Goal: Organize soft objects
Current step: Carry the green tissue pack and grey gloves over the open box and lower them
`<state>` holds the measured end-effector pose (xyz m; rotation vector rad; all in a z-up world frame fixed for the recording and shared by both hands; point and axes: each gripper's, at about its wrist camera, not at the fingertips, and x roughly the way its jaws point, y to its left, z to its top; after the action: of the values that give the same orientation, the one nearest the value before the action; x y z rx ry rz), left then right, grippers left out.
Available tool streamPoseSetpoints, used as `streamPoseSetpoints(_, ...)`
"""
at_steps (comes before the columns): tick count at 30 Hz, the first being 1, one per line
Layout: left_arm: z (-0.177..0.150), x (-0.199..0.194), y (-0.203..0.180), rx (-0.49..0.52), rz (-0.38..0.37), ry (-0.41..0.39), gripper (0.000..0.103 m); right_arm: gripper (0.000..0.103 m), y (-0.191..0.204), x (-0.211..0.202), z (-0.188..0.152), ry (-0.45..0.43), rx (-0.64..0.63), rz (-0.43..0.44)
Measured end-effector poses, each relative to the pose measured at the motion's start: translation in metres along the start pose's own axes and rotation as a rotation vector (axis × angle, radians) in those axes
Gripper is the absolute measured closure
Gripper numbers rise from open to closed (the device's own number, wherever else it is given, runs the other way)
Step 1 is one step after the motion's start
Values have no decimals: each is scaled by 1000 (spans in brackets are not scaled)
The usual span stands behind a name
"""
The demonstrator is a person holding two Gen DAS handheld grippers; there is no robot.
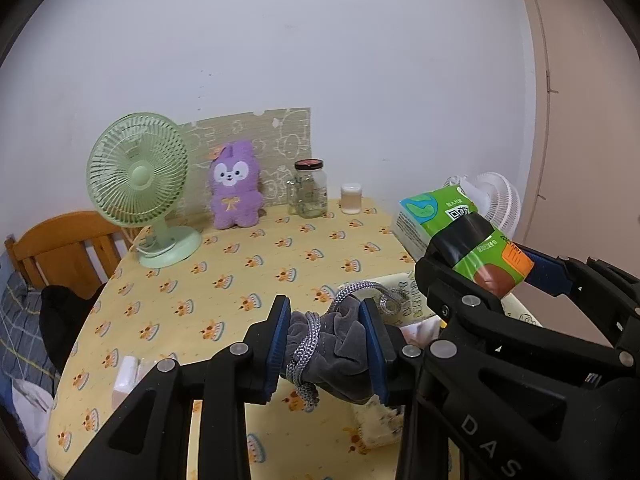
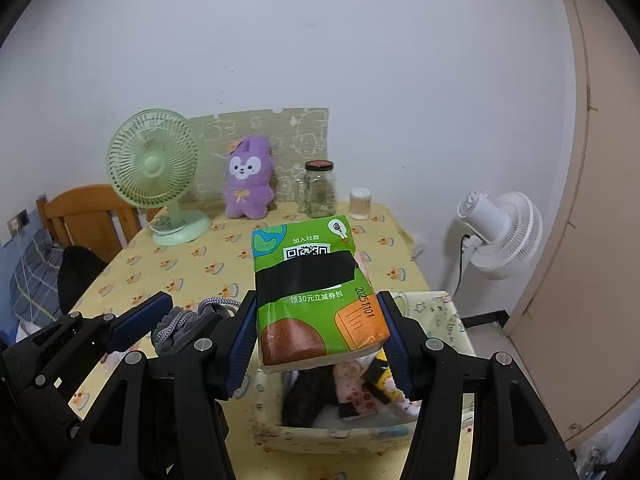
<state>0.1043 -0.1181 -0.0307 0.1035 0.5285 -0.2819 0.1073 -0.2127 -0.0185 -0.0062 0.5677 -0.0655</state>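
Observation:
My left gripper is shut on a grey velvet pouch wound with a grey cord, held above the table's near edge. My right gripper is shut on a green tissue pack with a black band, held above a cream fabric storage box that holds several soft items. The right gripper and tissue pack also show in the left wrist view, to the right of the pouch. The pouch shows in the right wrist view at left. A purple plush bunny sits at the table's back.
A yellow patterned tablecloth covers the table. A green desk fan stands back left, a glass jar and a small cup back centre. A white floor fan stands right of the table, a wooden chair left.

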Motion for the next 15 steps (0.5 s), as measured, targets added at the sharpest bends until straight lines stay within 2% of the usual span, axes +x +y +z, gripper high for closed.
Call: streamPoseSetpoints(15, 9, 31, -43, 56, -72, 26, 67, 43, -51, 14, -3, 26, 55, -66)
